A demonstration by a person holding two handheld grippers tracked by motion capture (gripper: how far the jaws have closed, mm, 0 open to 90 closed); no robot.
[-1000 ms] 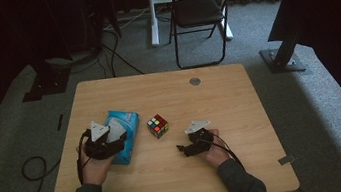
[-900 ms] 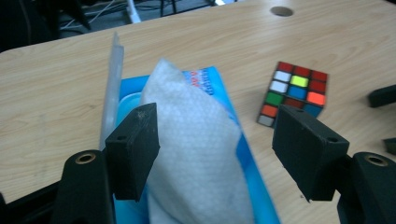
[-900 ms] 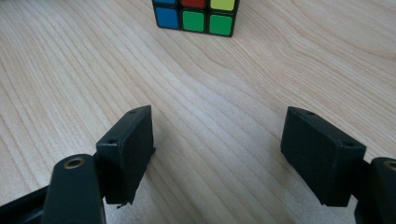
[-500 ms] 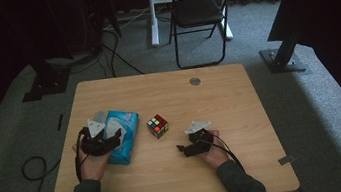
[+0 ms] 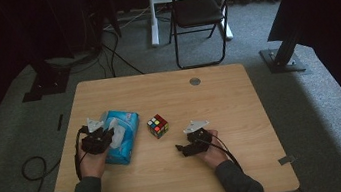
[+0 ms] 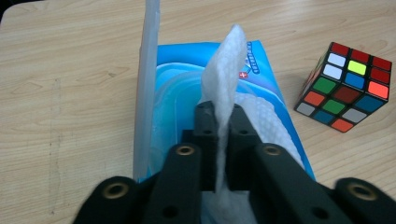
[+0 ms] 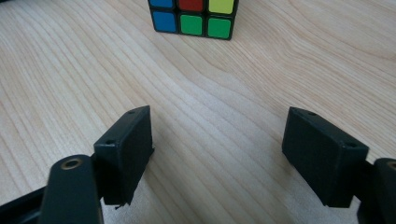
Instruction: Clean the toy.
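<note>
A blue wipes pack (image 5: 127, 125) (image 6: 264, 81) lies at the table's left with its lid flap (image 6: 148, 84) standing up. A white wipe (image 6: 229, 60) sticks up out of its opening. My left gripper (image 5: 110, 138) (image 6: 223, 111) has just been closing and is now shut on that wipe, which is pinched between the pads. A colourful puzzle cube (image 5: 158, 126) (image 6: 348, 86) (image 7: 192, 13) sits mid-table, right of the pack. My right gripper (image 5: 182, 149) (image 7: 217, 140) rests low on the wood below and to the right of the cube. Its jaws have just been opening a little further, with nothing between them.
The wooden table (image 5: 229, 98) has a round grey cable cap (image 5: 195, 81) near its far edge. A folding chair (image 5: 197, 11) stands behind the table. Cables (image 5: 32, 171) trail on the carpet at the left.
The left gripper's jaws have come together over the pack and a white wipe now shows at its tips. The right hand has kept still.
</note>
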